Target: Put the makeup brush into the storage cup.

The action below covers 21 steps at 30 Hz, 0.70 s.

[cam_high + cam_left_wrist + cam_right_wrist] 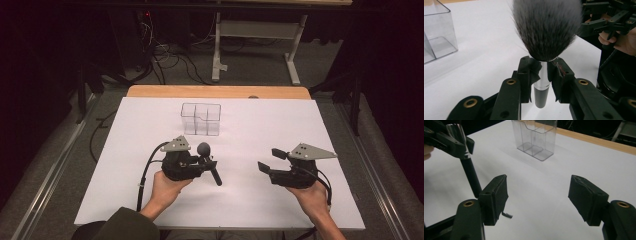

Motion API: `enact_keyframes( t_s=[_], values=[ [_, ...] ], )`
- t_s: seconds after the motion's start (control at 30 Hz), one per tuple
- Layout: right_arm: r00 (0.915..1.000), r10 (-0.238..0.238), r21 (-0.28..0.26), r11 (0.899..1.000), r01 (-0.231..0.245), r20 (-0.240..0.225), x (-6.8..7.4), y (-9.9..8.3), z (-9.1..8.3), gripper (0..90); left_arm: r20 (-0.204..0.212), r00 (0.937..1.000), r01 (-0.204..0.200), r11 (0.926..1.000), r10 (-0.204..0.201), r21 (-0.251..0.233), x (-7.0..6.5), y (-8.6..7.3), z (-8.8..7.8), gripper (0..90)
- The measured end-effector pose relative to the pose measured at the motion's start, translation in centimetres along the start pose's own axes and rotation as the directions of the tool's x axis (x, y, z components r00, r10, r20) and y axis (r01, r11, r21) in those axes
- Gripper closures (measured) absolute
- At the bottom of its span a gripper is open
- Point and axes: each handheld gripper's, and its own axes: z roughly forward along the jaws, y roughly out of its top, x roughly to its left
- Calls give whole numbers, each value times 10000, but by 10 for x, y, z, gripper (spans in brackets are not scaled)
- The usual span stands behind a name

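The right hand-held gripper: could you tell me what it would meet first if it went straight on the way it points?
Probably nothing close: bare white table, then likely the clear organiser, slightly left of line.

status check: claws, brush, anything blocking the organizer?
Left claw shut on makeup brush, gripped at its ferrule. Right claw open, empty. Clear organizer beyond, path unobstructed.

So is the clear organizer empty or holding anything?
Empty: the organizer shows bare compartments. The brush is outside it, clamped in the left gripper.
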Motion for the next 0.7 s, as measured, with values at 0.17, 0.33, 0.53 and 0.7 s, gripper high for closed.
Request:
enact_keyframes(
  t_s=[0.17, 0.33, 0.53, 0.7],
  values=[
    [9993, 293, -118, 9995, -290, 232, -11, -9, -7, 320, -141, 9999, 27, 10000, -26, 29, 2, 0, -2, 702],
    [9979, 439, -340, 9985, -423, 471, -16, -17, -13, 299, -211, 9998, 46, 10000, -44, 68, 5, 2, -2, 702],
    [9962, 611, -256, 9979, -596, 622, -24, -31, -13, 281, -420, 9991, 13, 10000, -12, 39, 8, 6, -7, 702],
    [9950, 627, -407, 9974, -596, 773, -27, -37, -13, 261, -656, 9977, -143, 9999, 143, 8, 9, 12, -14, 701]
  ],
)
